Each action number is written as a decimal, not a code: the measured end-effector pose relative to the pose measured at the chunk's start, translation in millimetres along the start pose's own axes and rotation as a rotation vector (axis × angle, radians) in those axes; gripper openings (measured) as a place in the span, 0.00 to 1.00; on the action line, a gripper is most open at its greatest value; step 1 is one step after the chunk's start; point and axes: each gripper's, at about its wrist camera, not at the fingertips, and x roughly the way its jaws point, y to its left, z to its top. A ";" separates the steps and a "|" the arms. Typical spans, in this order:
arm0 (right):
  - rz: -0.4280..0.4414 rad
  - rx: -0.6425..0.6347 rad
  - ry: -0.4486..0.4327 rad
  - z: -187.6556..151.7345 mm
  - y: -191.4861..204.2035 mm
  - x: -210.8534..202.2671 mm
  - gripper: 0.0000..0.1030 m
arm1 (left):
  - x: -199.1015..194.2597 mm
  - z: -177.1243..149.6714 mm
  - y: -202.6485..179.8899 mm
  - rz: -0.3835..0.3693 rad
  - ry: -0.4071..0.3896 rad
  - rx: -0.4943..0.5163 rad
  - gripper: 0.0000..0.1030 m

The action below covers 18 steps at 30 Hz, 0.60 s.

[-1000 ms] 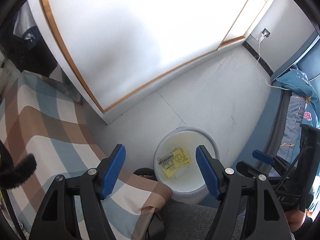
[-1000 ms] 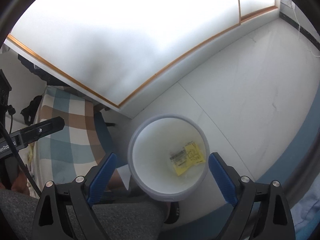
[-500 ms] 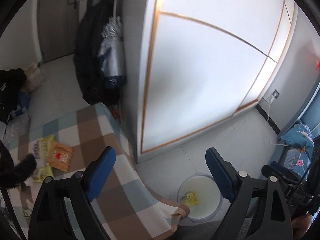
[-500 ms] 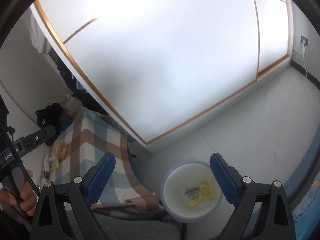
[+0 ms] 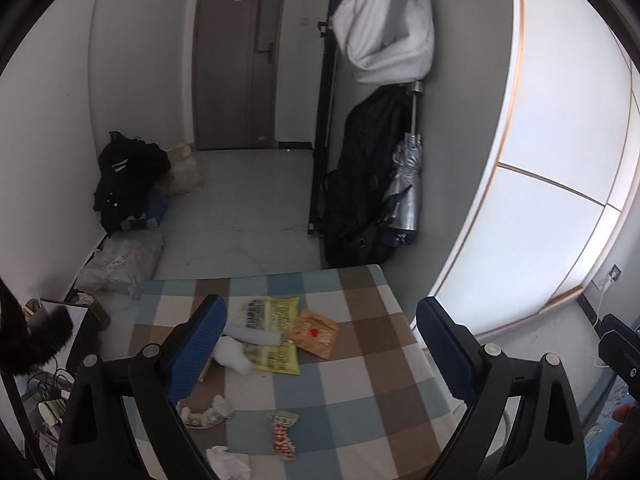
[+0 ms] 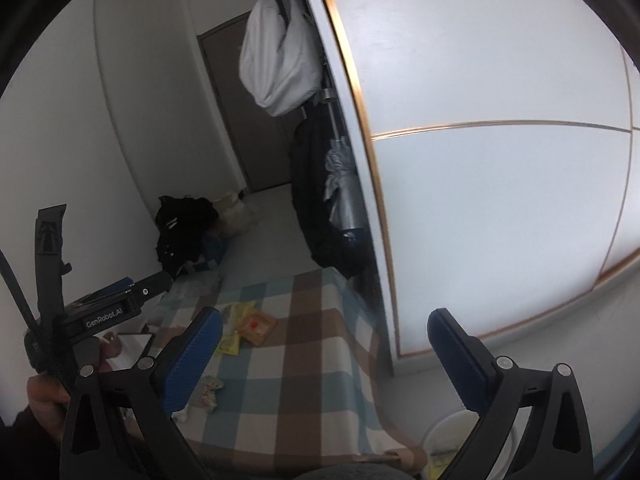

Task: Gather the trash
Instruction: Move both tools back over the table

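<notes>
Trash is spread over the checkered tablecloth, which makes sense since that's the pile left to clear. In the left wrist view, middle of the frame, there's a yellow printed wrapper with an orange packet just beside it, and a white tissue wad overlapping the wrapper's left edge. Lower down sit a crumpled wrapper and a red-and-white candy wrapper.

Left gripper is opening wide with nothing between its jaws, and it hangs above the table, so I'd guess it's lining up for the next piece. Right gripper is the same deal, opening and empty. White bucket sits at the lower right of the right wrist view, on the floor by the table's edge, handy for drops.
</notes>
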 end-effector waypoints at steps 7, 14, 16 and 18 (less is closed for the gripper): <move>0.120 -0.044 0.056 -20.9 62.3 30.9 1.00 | -18.4 -16.4 69.9 0.125 -0.042 -0.064 0.91; 0.209 -0.069 0.172 -53.7 111.0 67.5 1.00 | -12.2 -42.9 124.6 0.180 -0.014 -0.136 0.91; 0.214 -0.097 0.201 -63.4 123.9 76.9 1.00 | -10.1 -50.7 135.6 0.177 -0.001 -0.165 0.91; 0.220 -0.123 0.232 -73.9 136.3 86.2 1.00 | -2.6 -58.4 147.5 0.163 0.018 -0.205 0.91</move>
